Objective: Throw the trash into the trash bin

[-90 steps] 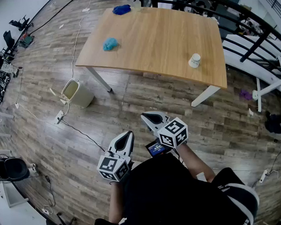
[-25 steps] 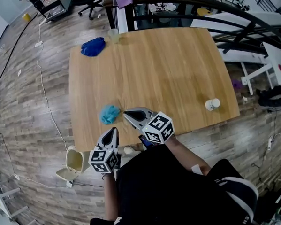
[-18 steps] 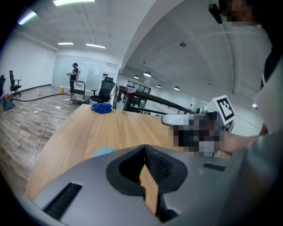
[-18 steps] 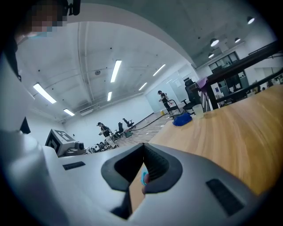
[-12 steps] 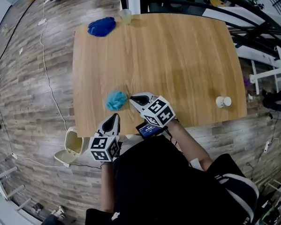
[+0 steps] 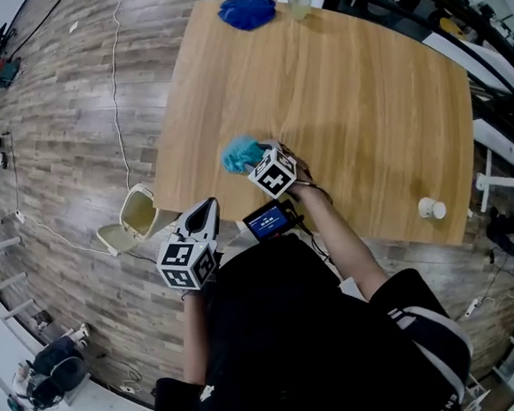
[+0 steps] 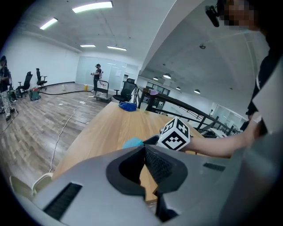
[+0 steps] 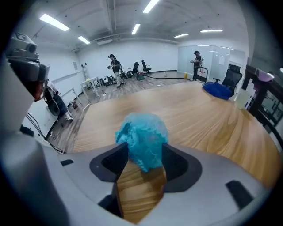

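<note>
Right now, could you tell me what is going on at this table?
A person stands at the wooden table with a gripper in each hand. The right gripper is down at a crumpled light-blue wad of trash; its jaws have just been opening and the wad sits between them, not yet squeezed. The left gripper hangs by the table's near edge, jaws together and empty. The trash bin stands on the floor to the left, lid open.
</note>
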{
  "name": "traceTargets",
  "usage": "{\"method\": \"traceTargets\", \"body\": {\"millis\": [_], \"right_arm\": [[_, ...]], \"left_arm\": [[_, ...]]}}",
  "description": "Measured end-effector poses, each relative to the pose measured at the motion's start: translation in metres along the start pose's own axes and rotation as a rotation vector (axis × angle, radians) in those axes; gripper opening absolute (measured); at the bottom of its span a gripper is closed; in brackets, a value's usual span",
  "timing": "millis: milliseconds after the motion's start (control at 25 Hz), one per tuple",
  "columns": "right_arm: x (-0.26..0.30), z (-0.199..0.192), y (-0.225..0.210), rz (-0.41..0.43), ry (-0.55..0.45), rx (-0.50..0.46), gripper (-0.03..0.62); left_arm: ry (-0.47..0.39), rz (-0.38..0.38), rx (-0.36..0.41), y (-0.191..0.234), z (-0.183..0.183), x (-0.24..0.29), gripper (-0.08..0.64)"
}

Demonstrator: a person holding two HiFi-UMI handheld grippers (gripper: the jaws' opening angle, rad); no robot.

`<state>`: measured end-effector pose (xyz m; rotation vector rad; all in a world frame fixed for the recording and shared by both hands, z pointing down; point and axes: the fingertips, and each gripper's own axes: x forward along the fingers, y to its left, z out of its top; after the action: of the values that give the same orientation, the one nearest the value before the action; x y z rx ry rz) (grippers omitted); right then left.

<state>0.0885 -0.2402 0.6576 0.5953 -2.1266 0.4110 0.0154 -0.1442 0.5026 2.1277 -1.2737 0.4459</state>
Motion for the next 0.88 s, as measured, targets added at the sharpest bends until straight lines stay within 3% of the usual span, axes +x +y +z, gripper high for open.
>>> {"method": "traceTargets", "body": {"millis": [80,160,200,560,680,880], "right_arm": [[0.011,0.002,-0.002,-0.027,0.022,-0.019,0.194],[0.017,0.004,-0.006,-0.063,0.03,-0.034,0.043],[0.018,0.004,-0.007,-0.074,0.028,-0.031,0.009],[-0.006,0.025,-0.011,-0.069,-0.061,0.03,0.005],[-0.035,0.044,-0.005,-0.06,-0.164,0.076,0.005],[-0.112,0.088,-0.002,-0.064,-0.417,0.155,0.005]], "left_arm": [[-0.007,0.023,-0.038,0.008,-0.007,-0.011,0.008],[-0.006,0.042,-0.068,0.017,-0.017,-0.02,0.008],[-0.006,0.05,-0.078,0.021,-0.02,-0.023,0.008],[-0.028,0.037,-0.049,0.023,-0.014,-0.02,0.008],[-0.058,0.034,-0.049,0.025,-0.006,-0.023,0.008],[-0.143,-0.011,-0.004,0.018,0.03,-0.015,0.008]]}}
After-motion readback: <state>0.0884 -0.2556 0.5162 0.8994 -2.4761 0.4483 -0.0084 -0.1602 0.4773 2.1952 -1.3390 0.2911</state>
